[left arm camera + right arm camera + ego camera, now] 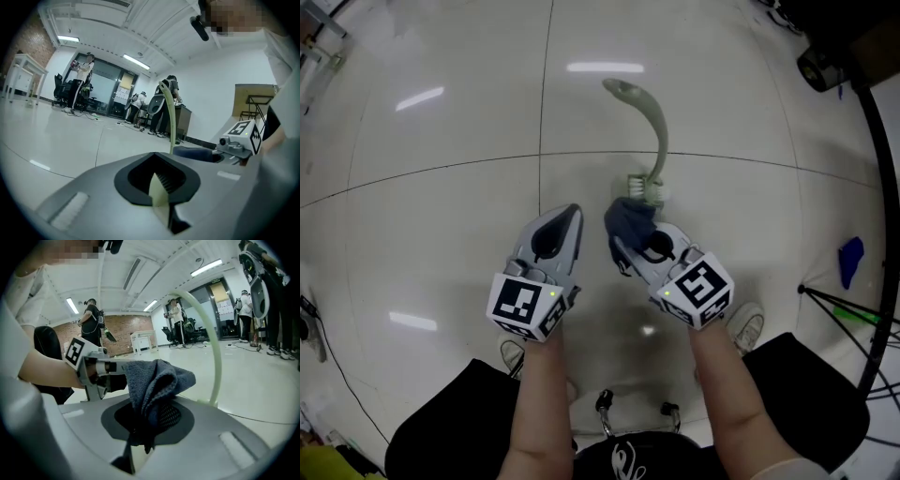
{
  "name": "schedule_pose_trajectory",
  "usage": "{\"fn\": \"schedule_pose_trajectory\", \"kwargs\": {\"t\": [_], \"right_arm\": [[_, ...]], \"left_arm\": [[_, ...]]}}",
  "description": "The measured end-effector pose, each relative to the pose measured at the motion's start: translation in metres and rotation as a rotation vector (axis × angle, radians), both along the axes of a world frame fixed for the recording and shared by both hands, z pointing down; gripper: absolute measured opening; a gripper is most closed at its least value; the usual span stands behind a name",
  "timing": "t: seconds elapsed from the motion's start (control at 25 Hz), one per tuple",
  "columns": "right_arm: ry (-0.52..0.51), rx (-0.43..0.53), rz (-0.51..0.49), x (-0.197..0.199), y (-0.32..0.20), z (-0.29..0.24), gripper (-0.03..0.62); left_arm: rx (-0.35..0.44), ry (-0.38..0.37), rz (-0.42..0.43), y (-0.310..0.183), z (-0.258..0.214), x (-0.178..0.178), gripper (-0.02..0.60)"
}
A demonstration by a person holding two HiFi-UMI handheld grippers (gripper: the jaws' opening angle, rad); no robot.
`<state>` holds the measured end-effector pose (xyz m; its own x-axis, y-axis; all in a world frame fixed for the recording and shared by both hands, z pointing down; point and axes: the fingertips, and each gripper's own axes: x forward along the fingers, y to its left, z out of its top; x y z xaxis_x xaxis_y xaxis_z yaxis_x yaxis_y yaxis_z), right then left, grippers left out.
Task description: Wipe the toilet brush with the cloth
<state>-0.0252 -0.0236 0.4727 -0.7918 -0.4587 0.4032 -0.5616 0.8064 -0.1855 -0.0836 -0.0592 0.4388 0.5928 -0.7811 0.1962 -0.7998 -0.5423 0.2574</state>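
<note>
R: you're pinching the dark blue cloth point(630, 219) in your right gripper point(622, 246) | toilet brush point(660, 141) lying just ahead of its tips | L: you're holding your left gripper point(571, 216) pressed together, empty

An open lab-like office: glossy tiled floor point(441, 122), ceiling strip lights point(136, 62), office chairs point(60, 89), brick wall point(119, 331).

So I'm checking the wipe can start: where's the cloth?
Head view, centre: the cloth is bunched in the right gripper, just beside the bristle head of the toilet brush.
</note>
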Motion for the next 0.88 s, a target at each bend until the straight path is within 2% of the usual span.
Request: {"fn": "schedule_pose_trajectory", "kwargs": {"t": [0.12,0.24,0.36,0.44,0.68,0.88], "right_arm": [[-0.017,-0.044,0.065,-0.029,-0.014,0.007,0.063],[-0.066,-0.153,0.186,-0.038,-0.036,0.028,0.063],[-0.082,-0.312,0.325,-0.03,-0.045,0.062,0.063],[-0.097,-0.384,0.378,-0.026,-0.045,0.078,0.063],[-0.149,-0.521,0.519,-0.002,-0.039,0.12,0.063],[-0.096,-0.589,0.588,0.015,-0.024,0.145,0.063]], "left_arm": [[0.001,0.025,-0.017,0.004,-0.003,-0.012,0.006],[0.01,0.029,-0.027,0.001,-0.005,-0.021,0.006],[0.004,0.041,-0.028,-0.003,-0.007,-0.026,0.006],[0.008,0.029,-0.02,-0.005,-0.007,-0.027,0.006],[-0.028,0.012,0.003,-0.002,0.012,-0.027,0.006],[-0.056,0.021,-0.002,-0.003,0.025,-0.031,0.006]]}}
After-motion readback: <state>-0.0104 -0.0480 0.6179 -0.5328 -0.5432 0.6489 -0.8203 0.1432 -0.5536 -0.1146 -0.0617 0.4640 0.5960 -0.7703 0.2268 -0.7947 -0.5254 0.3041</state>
